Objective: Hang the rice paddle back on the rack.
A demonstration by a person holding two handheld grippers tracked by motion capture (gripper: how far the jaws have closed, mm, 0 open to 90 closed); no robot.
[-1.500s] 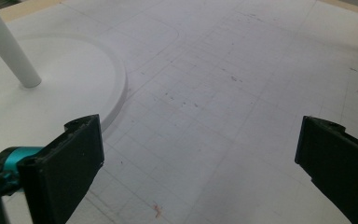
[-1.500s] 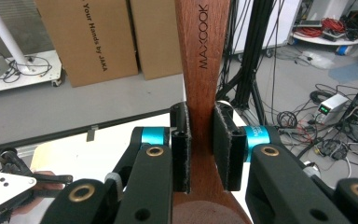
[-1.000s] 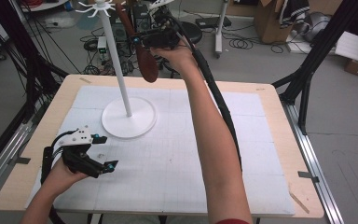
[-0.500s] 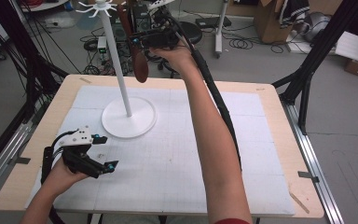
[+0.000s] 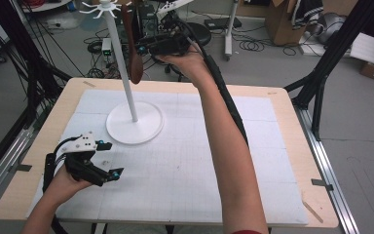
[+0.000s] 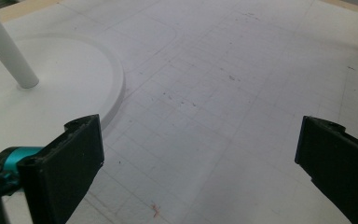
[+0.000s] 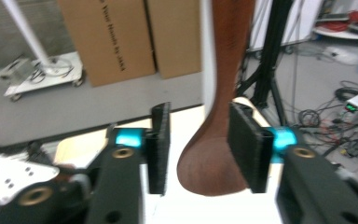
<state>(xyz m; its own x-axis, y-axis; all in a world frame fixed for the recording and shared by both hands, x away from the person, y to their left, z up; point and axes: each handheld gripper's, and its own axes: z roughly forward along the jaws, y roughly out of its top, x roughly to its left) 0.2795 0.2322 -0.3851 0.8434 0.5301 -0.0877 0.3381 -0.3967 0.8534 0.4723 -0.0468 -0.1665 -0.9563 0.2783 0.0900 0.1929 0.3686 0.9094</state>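
Spoon [image 7: 219, 140] hangs from the rack [image 5: 121, 63], its bowl between the right gripper [image 7: 200, 149] jaws, which have just been opening, pads released. Left gripper [image 5: 108, 161] jaws wide apart w/ nothing between, at 7 o'clock on the tabletop [image 5: 282, 105].

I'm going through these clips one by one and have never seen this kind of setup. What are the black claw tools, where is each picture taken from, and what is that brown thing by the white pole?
A person holds a two-jaw gripper in each hand. The high view looks down on the table from above; the other two pictures come from cameras riding on the grippers.

On the table's white mat stands a white stand: a round base, a tall pole, hooks on top. A brown wooden spoon hangs beside the pole, bowl downward.

The right gripper is raised at the spoon. Its jaws have just been opening; the spoon sits between them, with a gap at one pad, so it seems released.

The left gripper rests low over the mat, open and holding nothing.
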